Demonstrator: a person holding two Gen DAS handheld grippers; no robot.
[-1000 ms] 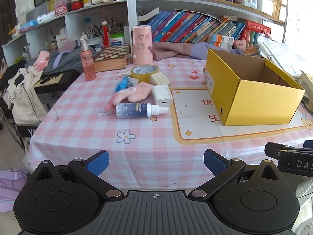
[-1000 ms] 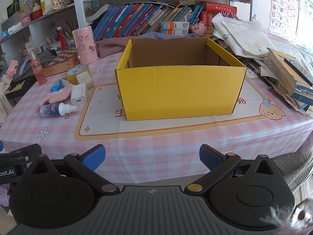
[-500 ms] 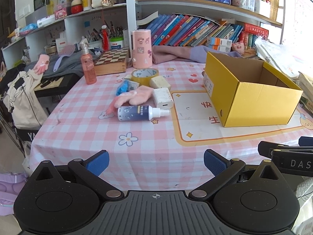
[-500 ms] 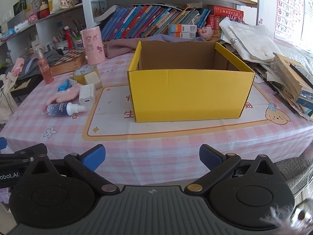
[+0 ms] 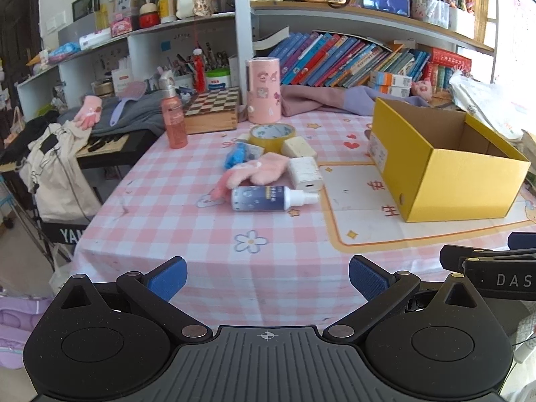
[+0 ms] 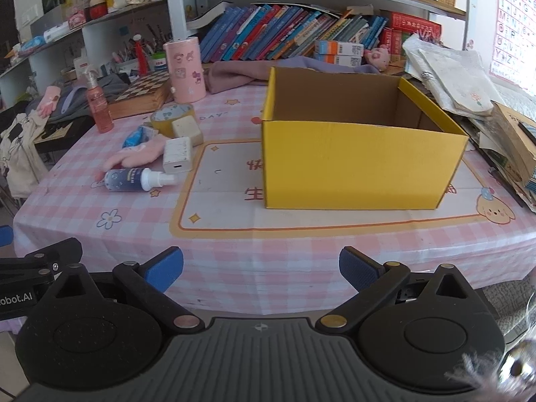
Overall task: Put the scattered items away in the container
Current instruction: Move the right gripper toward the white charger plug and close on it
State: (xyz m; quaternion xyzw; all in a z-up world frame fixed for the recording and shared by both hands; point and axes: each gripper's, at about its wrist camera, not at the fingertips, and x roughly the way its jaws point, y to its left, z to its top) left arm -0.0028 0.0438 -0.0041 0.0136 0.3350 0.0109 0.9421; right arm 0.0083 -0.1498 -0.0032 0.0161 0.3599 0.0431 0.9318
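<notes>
Pink checked tablecloth [image 5: 174,197], yellow cardboard box [image 6: 361,164] open-topped, brown inside

The near strip of tablecloth [image 5: 268,234] lies bare before both wide-spread grippers. Farther left, a spray bottle [image 5: 268,197], glove [image 5: 258,171] and charger [image 5: 305,172] crowd together (touching), while the open-topped yellow box [image 6: 361,164] blocks the right.

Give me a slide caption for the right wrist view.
Open right claw faces an empty yellow box on the pink checked table.

left gripper [image 5: 267,279] nearer the spray bottle [image 5: 268,198]; right gripper [image 6: 261,269] seemingly shifted leftward before yellow box [image 6: 358,164]
</notes>
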